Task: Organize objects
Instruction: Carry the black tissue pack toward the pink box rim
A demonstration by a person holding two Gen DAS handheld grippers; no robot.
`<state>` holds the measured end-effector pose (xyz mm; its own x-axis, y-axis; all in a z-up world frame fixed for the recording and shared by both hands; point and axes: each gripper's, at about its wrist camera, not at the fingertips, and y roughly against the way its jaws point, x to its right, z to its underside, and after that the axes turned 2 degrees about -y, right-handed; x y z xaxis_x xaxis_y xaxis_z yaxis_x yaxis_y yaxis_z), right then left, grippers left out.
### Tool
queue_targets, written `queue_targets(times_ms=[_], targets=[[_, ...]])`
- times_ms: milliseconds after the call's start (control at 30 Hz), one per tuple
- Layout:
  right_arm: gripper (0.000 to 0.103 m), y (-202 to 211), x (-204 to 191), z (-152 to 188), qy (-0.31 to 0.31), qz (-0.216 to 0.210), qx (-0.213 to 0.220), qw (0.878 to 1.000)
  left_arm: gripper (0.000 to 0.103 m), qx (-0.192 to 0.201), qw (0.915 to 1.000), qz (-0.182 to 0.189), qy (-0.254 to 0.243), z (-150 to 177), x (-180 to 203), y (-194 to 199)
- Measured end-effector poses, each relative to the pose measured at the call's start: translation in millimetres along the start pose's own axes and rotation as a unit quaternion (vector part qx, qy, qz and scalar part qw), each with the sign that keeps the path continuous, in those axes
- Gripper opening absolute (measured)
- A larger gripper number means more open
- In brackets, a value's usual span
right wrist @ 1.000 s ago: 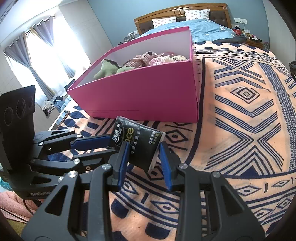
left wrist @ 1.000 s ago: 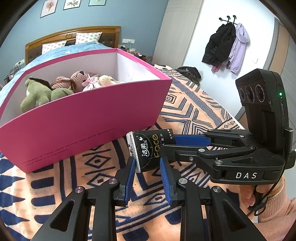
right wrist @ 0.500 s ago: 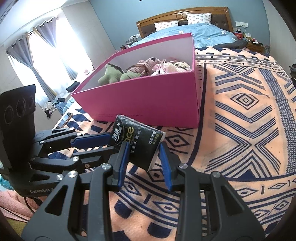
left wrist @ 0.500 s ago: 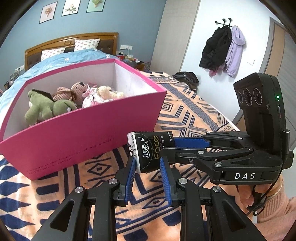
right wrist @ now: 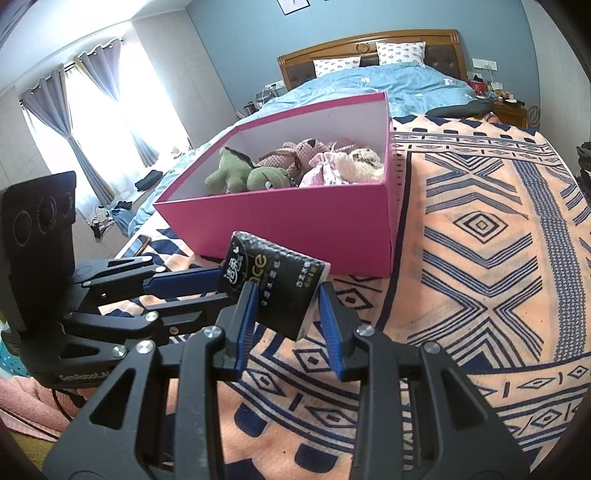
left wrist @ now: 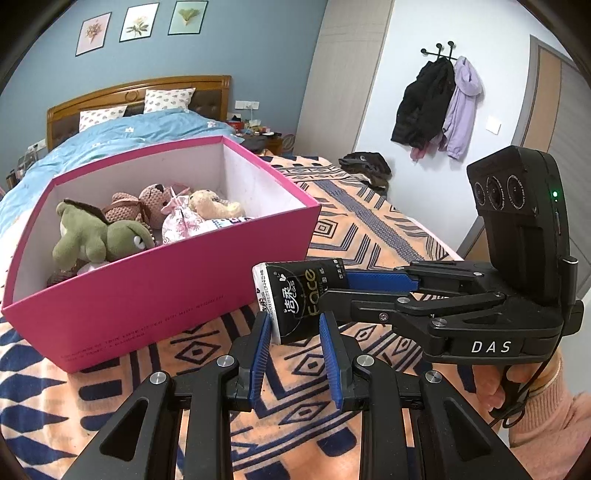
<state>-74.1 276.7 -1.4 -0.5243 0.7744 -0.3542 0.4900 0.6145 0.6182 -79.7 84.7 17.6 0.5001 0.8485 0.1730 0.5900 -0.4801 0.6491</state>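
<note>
Fingers (left wrist: 261, 328) of both grippers pinch black tissue pack (left wrist: 295, 299), angled down before pink box (left wrist: 177, 280).

tissue pack (left wrist: 301, 301) lifted higher, pink box (left wrist: 155, 295) interior more exposed

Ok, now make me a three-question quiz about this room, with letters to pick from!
1. Where are the plush toys? A on the pillows; B in the pink box; C on the floor.
2. How many pictures hang on the blue wall? A one; B three; C five.
3. The tissue pack is: A lying in the box; B flat on the floor; C clamped by the left gripper and right gripper.
Answers: B, the toys sit inside its walls; B, three frames hang in a row; C, both pairs of jaws close on it.
</note>
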Motion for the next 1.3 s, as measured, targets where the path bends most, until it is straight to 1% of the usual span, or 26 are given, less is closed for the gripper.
queue_targets(times_ms=[667,1300], targets=[[0.037,11.3,-8.2,-12.5,0.018,0.000,0.023,1.000,0.026,0.015,0.9999,-0.003,0.000,-10.9,-1.6,6.9],[0.037,13.5,-10.8,-22.1,0.029,-0.001,0.031,0.999,0.026,0.020,0.9998,-0.005,0.003,-21.4,-7.1,7.6]])
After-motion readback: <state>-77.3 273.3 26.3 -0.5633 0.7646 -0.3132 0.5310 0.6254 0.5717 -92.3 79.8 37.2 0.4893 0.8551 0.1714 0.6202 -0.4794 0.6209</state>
